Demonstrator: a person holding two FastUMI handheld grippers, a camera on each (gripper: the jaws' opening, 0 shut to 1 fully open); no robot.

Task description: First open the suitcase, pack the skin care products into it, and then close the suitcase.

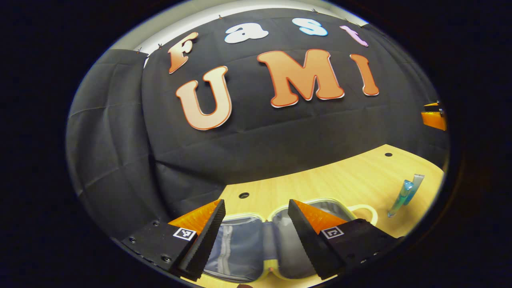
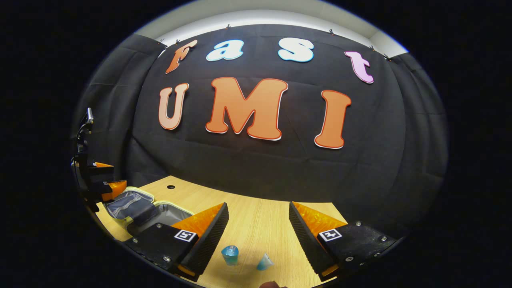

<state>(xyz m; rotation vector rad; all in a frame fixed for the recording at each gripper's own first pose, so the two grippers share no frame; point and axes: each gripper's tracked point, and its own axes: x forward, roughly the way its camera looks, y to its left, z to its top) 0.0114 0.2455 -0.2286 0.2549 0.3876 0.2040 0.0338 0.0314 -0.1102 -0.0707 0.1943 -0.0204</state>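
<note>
Left gripper view
- My left gripper (image 1: 256, 228): fingers spread apart, grasping nothing, hovering over the suitcase.
- Suitcase (image 1: 244, 244): lies open on the table (image 1: 320, 180), grey lining up, pale yellow rim; both halves look bare inside as far as I can see.
- Suitcase handle (image 1: 366, 212): pale loop on the side toward the tubes.
- Skin care products (image 1: 406, 194): 2 slim tubes, blue-tinted and clear, out on the wood, well apart from the case.
- My right gripper (image 1: 434, 116): a glimpse at the edge; its state cannot be told here.

Right gripper view
- My right gripper (image 2: 258, 236): fingers released wide, holding nothing, poised above the tubes.
- Skin care products (image 2: 230, 254): 2 tubes seen end-on, lying between my fingers' line and not touched.
- Suitcase (image 2: 140, 208): open, off to the side, with my left gripper (image 2: 106, 186) beside its rim.

Step in hand
- Stage: opening looks done; packing not yet begun.
- Next move, my judgement: lower the right gripper, straddle 1 tube, clench on it, carry it to the case.
</note>
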